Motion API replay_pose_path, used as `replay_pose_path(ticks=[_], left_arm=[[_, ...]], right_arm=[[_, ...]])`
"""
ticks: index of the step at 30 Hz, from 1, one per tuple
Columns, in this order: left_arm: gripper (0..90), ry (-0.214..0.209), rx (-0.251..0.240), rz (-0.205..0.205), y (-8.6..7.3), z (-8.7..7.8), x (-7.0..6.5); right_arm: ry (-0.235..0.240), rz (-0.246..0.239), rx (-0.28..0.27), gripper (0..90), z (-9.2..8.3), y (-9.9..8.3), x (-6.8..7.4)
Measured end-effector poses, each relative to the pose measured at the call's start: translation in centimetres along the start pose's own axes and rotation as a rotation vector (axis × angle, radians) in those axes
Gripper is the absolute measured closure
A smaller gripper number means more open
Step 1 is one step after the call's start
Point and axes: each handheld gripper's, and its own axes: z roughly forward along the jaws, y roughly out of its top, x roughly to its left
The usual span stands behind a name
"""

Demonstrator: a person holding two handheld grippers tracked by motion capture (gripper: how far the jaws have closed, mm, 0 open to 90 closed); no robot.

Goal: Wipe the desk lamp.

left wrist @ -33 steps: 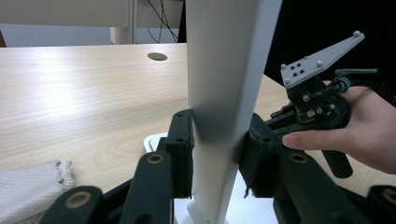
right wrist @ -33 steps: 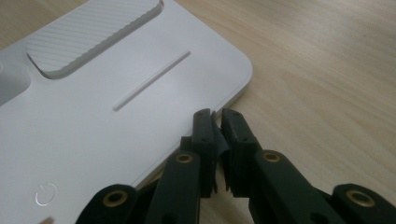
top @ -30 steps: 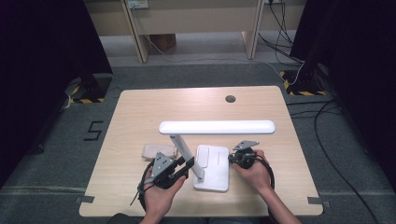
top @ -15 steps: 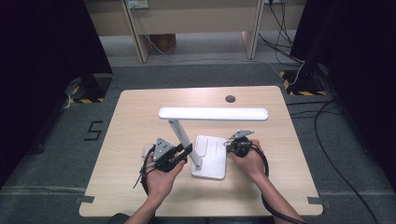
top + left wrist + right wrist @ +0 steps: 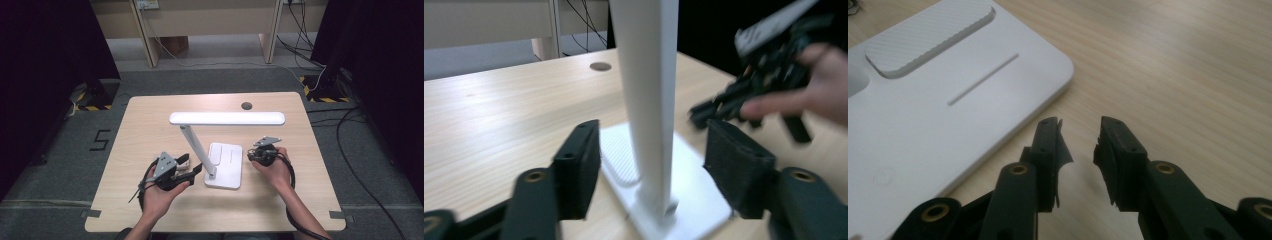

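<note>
Lamp stem (image 5: 649, 100) between opened left gripper (image 5: 651, 165).

The left tool (image 5: 651, 165) has just been opening its jaws; they stand apart on either side of the white lamp stem (image 5: 646, 95), clear of it. The stem rises from the lamp base (image 5: 684, 200) on the wooden tabletop (image 5: 499, 115). Beyond, blurred, a hand (image 5: 819, 85) holds the right tool (image 5: 704, 112).
</note>
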Motion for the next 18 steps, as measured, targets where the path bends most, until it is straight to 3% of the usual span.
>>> replay_pose_path(ticks=[1,3,4,9,18], left_arm=[[32.7,0.006,0.021,0.012,-0.5,-0.6,0.5],[32.1,0.039,0.047,0.019,-1.6,-1.4,1.8],[32.3,0.052,0.06,0.013,-2.1,-1.7,2.5],[33.8,0.12,0.11,-0.017,-4.0,-1.8,5.6],[33.4,0.163,0.131,-0.041,-3.7,-0.1,9.4]], right_arm=[[-0.014,0.007,-0.018,68.3,-1.3,-0.7,-0.6],[-0.027,0.012,-0.025,67.9,-2.0,-1.1,-0.9],[-0.043,0.032,-0.04,67.3,-3.2,-2.1,-1.4],[-0.063,0.052,-0.058,66.5,-5.2,-4.0,-1.6],[-0.059,0.028,-0.086,64.7,-6.1,-5.2,-0.5]])
